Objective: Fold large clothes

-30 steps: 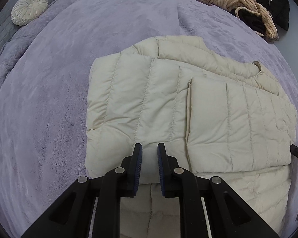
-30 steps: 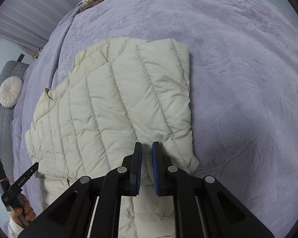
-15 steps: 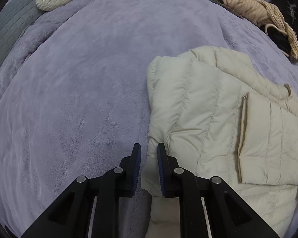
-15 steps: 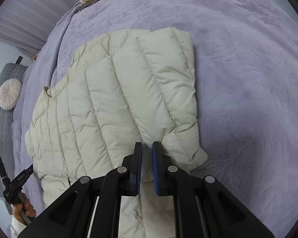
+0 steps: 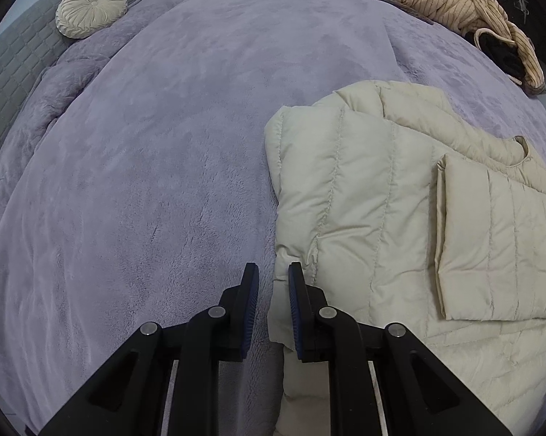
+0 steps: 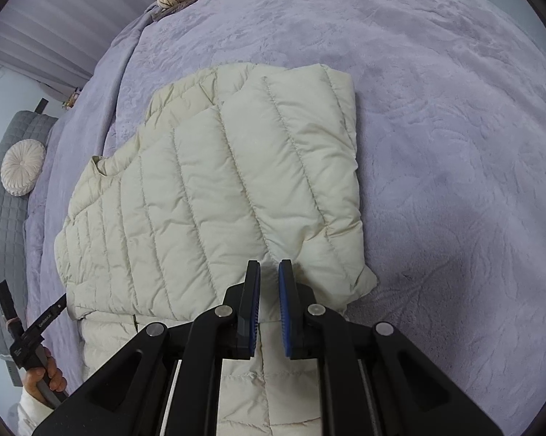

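Left wrist view: my left gripper now hangs over the near left edge of the cream quilted jacket, where a second ago it sat over the middle of the folded panel. The jacket has slid to the right half of this view, and more bare lilac blanket fills the left. The fingers stand with a narrow gap; the right pad lies against the jacket's edge, and I cannot tell whether any cloth is pinched between them.

The jacket lies flat on the blanket, both sleeves folded in over the body, collar toward the far side.

Right wrist view: my right gripper sits over the near right corner of the jacket, much as before. Its fingers are nearly closed, a slim gap left; whether they nip fabric I cannot tell.

At the lower left of the right view the person's hand holds the other gripper's handle; the white print on it is too small to read.

Round cushion and striped garment lie at the far edge.
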The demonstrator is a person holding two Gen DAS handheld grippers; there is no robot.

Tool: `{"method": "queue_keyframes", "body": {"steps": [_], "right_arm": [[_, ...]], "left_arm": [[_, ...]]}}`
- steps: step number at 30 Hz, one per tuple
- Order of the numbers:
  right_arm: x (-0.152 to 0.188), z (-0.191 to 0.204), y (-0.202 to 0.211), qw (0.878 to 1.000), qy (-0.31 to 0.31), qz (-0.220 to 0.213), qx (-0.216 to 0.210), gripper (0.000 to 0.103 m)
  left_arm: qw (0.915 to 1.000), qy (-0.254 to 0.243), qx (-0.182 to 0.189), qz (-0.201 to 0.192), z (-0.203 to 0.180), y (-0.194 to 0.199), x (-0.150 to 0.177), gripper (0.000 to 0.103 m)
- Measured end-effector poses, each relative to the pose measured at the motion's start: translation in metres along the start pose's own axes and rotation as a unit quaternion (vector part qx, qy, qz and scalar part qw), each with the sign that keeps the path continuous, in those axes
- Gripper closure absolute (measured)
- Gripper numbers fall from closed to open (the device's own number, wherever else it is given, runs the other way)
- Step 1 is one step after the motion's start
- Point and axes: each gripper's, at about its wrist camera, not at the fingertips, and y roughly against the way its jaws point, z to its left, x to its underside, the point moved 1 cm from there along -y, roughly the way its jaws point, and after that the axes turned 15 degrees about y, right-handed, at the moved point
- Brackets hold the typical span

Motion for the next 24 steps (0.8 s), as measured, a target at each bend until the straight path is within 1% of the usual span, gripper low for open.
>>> {"method": "queue_keyframes", "body": {"steps": [7, 9, 11, 12, 13, 14, 15, 16, 18, 19, 22, 24], "right_arm": [[0.005, 0.013, 0.014, 1.0, 0.004, -0.007, -0.01, 0.091], [0.007, 0.017, 0.018, 1.0, 0.003, -0.008, -0.012, 0.079], [0.012, 0.021, 0.024, 1.0, 0.0, -0.011, -0.018, 0.035], [0.015, 0.024, 0.027, 1.0, -0.001, -0.016, -0.02, 0.031], [0.017, 0.026, 0.031, 1.0, 0.0, -0.017, -0.022, 0.031], [0.02, 0.029, 0.034, 1.0, -0.001, -0.015, -0.023, 0.031], [0.023, 0.031, 0.037, 1.0, -0.002, -0.013, -0.025, 0.031], [0.026, 0.032, 0.04, 1.0, -0.004, -0.011, -0.027, 0.03], [0.033, 0.036, 0.046, 1.0, -0.004, -0.007, -0.028, 0.027], [0.036, 0.038, 0.048, 1.0, -0.004, -0.004, -0.029, 0.023], [0.047, 0.041, 0.057, 0.999, -0.01, -0.001, -0.031, 0.022], [0.055, 0.043, 0.063, 0.999, -0.015, 0.0, -0.038, 0.017]], "left_arm": [[0.9998, -0.019, 0.003, -0.004, -0.007, 0.012, 0.008, 0.086], [0.9997, -0.026, 0.004, 0.005, -0.007, 0.016, 0.012, 0.086], [0.9994, -0.032, 0.001, 0.012, -0.008, 0.02, 0.017, 0.084], [0.9993, -0.034, 0.003, 0.014, -0.007, 0.023, 0.019, 0.059], [0.9994, -0.033, 0.006, 0.012, -0.006, 0.027, 0.022, 0.039], [0.9995, -0.032, 0.005, 0.001, -0.004, 0.033, 0.025, 0.003], [0.9993, -0.033, 0.001, -0.019, -0.003, 0.041, 0.029, 0.0], [0.9988, -0.041, 0.0, -0.027, -0.003, 0.046, 0.032, 0.0], [0.9985, -0.052, -0.003, -0.016, -0.003, 0.051, 0.038, 0.0], [0.9985, -0.054, -0.002, -0.009, -0.002, 0.052, 0.041, 0.0], [0.9981, -0.062, -0.004, 0.007, 0.001, 0.057, 0.048, 0.0], [0.9977, -0.066, -0.01, 0.012, 0.004, 0.063, 0.053, 0.0]]}}
